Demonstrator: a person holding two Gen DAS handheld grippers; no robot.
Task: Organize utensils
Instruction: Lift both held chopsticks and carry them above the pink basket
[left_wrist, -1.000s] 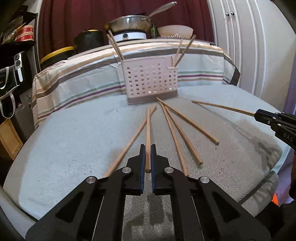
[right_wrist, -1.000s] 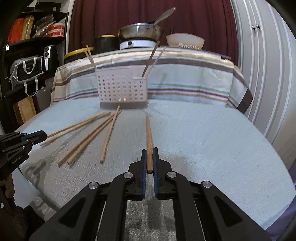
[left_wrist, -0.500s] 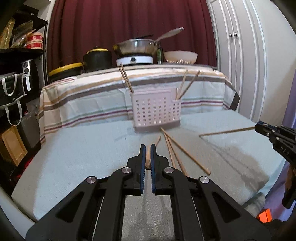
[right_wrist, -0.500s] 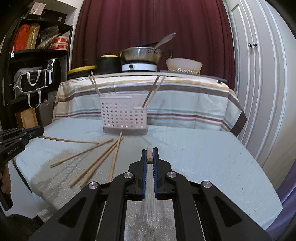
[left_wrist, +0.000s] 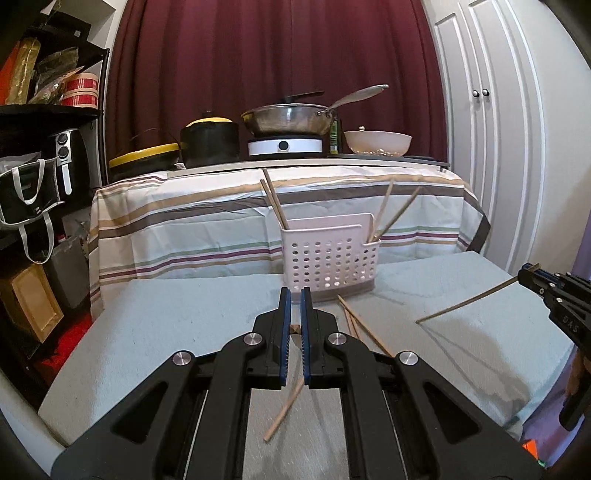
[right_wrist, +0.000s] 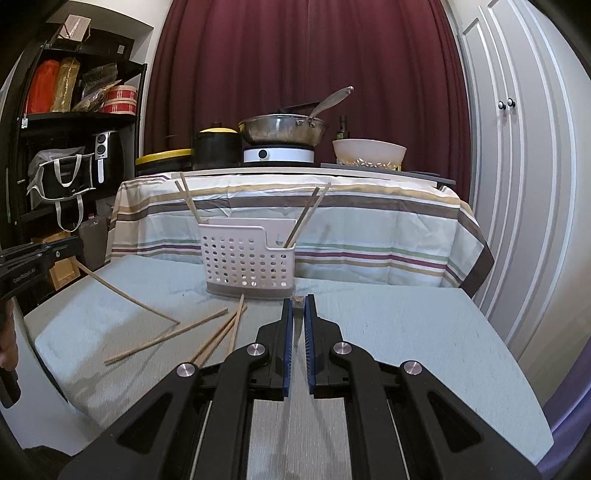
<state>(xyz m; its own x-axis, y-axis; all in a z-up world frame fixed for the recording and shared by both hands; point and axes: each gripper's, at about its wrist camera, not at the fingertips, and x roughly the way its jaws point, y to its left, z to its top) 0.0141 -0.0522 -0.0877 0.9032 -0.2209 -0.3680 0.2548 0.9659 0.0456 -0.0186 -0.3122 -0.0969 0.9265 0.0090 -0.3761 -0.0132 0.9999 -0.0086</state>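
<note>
A white perforated utensil basket (left_wrist: 330, 255) stands at the far side of the grey-blue table (left_wrist: 184, 317) with several chopsticks upright in it; it also shows in the right wrist view (right_wrist: 248, 260). My left gripper (left_wrist: 294, 295) is shut on a wooden chopstick (left_wrist: 294, 328), lifted and hanging down below the jaws. My right gripper (right_wrist: 297, 301) is shut on another chopstick (right_wrist: 297, 303), its end showing between the pads. That chopstick (left_wrist: 469, 299) slopes down to the table in the left wrist view. Several loose chopsticks (right_wrist: 218, 334) lie in front of the basket.
Behind the table a striped cloth (left_wrist: 207, 221) covers a counter with a pan (left_wrist: 291, 120), a black pot (left_wrist: 208, 142) and a white bowl (left_wrist: 376, 142). Dark shelves (right_wrist: 74, 122) stand at the left, white cupboard doors (left_wrist: 487, 147) at the right.
Both grippers have lifted their chopsticks off the table and tilted up, so the views now look level at the basket. Each chopstick hangs tip-down from its gripper.
</note>
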